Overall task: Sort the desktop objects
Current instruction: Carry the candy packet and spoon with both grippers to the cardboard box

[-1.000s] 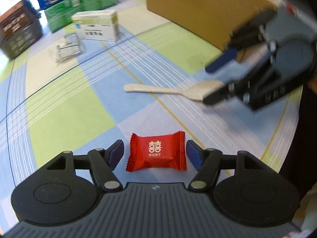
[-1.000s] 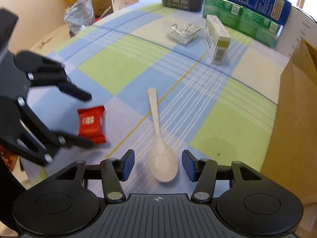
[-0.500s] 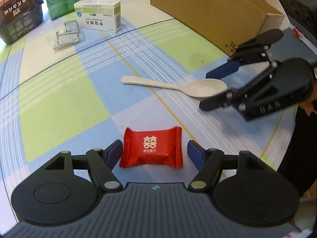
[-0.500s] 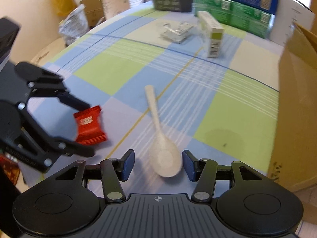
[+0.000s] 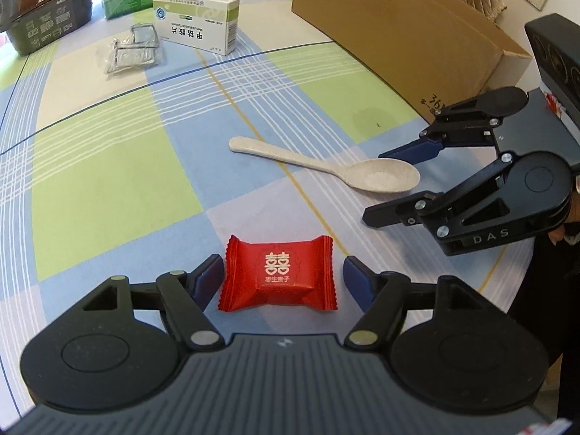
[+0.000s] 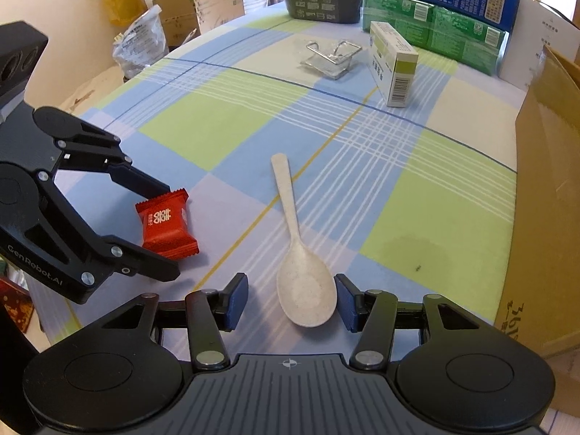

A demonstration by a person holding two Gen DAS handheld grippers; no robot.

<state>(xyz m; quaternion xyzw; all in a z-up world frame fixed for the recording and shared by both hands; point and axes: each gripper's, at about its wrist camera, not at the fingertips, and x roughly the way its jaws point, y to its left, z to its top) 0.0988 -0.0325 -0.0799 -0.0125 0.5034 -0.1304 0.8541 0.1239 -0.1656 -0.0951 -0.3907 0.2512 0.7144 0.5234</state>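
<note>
A red candy packet (image 5: 278, 280) lies on the checked tablecloth between the open fingers of my left gripper (image 5: 281, 281); it also shows in the right wrist view (image 6: 167, 224). A cream plastic spoon (image 5: 326, 167) lies flat, its bowl between the open fingers of my right gripper (image 6: 290, 302), handle pointing away (image 6: 290, 214). The right gripper shows in the left wrist view (image 5: 388, 185), the left gripper in the right wrist view (image 6: 163, 228). Neither gripper is closed on its object.
A brown cardboard box (image 5: 398, 25) stands at the right side of the table (image 6: 543, 181). A white-green medicine box (image 5: 197, 25), a clear bag with metal clips (image 5: 130, 49), and stacked green, blue and dark boxes (image 6: 435, 11) sit at the far edge.
Both grippers have moved forward a little, so the candy and the spoon bowl now sit deeper between their fingers. The candy and spoon have not moved.
</note>
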